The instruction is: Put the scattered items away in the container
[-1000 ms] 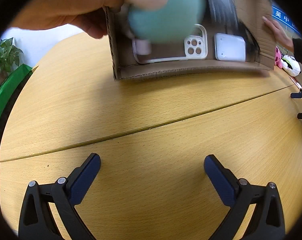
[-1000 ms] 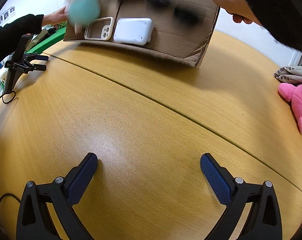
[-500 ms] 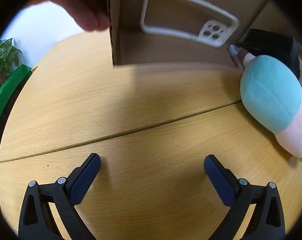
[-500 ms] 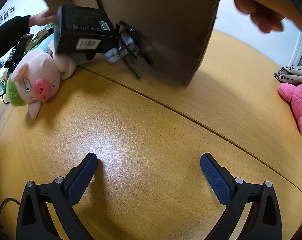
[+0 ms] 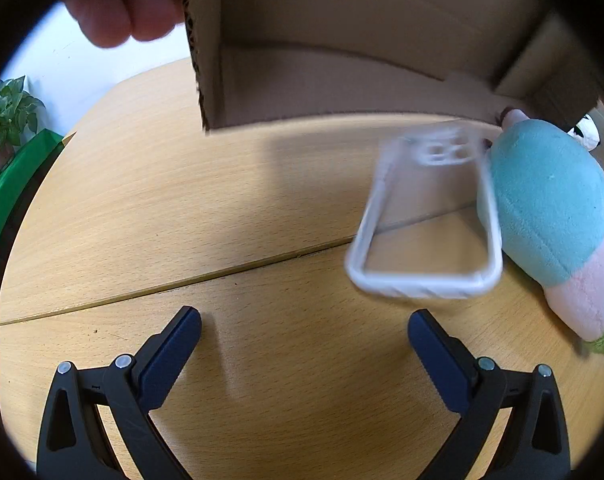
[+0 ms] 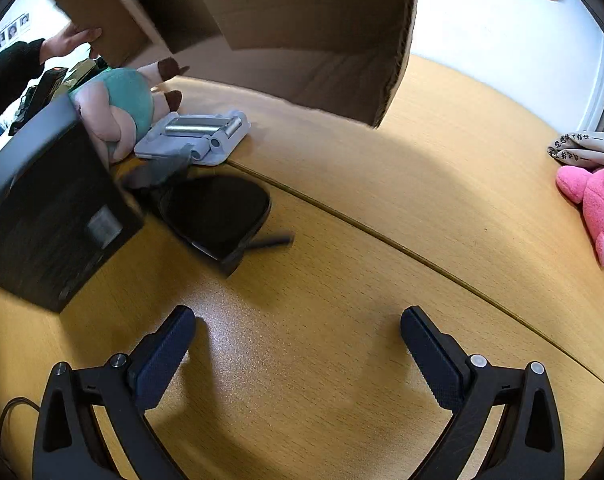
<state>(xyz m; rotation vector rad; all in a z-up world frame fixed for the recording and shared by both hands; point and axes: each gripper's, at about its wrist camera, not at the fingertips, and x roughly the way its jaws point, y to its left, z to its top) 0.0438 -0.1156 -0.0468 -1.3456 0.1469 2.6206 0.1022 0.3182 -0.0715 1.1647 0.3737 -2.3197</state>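
Showing on the wooden table (image 6: 381,184): one cardboard box (image 6: 302,20), one white phone case (image 5: 425,220), one teal-and-pink plush toy (image 5: 549,208), one black box (image 6: 50,216), one pair of sunglasses (image 6: 218,212), one grey folding stand (image 6: 198,136), and one pink plush toy (image 6: 597,200) lying at the far edge. Two grippers are appearing, one per view: left gripper (image 5: 302,344) and right gripper (image 6: 298,340).

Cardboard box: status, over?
Both hand-held grippers open, empty. Cardboard box tipped up in hands, looks emptied. Phone case, plush, black box scattered on table.
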